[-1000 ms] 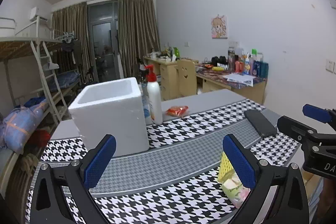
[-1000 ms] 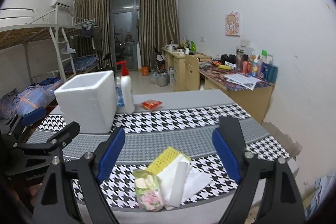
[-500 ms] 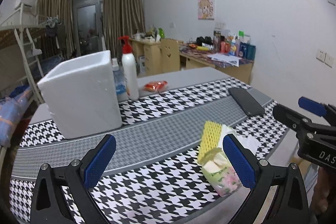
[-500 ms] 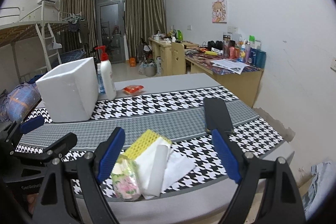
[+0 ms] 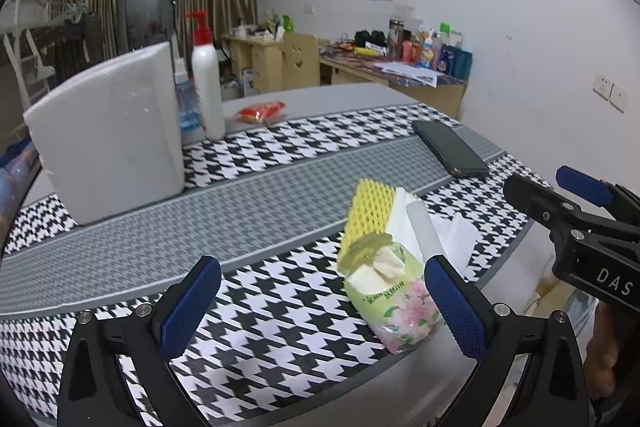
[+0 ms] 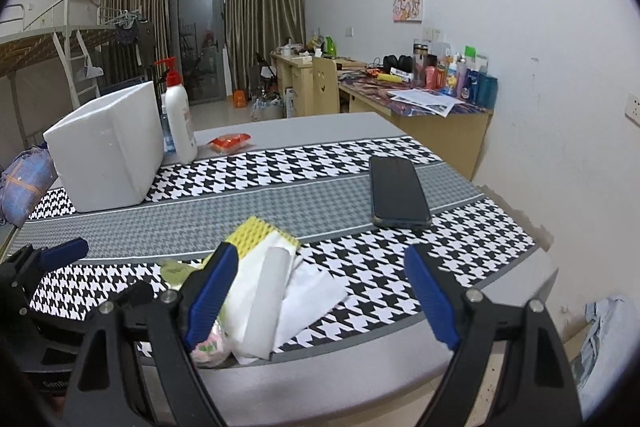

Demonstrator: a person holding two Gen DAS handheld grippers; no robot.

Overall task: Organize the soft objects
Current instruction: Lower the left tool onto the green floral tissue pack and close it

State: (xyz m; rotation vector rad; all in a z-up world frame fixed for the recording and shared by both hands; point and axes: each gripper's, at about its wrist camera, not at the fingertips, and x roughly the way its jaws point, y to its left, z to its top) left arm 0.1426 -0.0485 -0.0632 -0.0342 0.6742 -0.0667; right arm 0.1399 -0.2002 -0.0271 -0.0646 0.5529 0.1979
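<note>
Grippers, left gripper [image 5: 322, 307] and right gripper [image 6: 326, 297], both spread wide and empty, flank the tissue pack [image 5: 394, 301] at the table's [image 5: 256, 211] near edge, presumably for pickup toward foam box [image 5: 108, 135].

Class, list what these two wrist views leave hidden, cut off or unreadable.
- Foam box interior: both views, walls hide it.
- Tissue pack: right wrist view, claw finger covers most of it.
- Red packet print: too small.
- Bottle label: too small.
</note>
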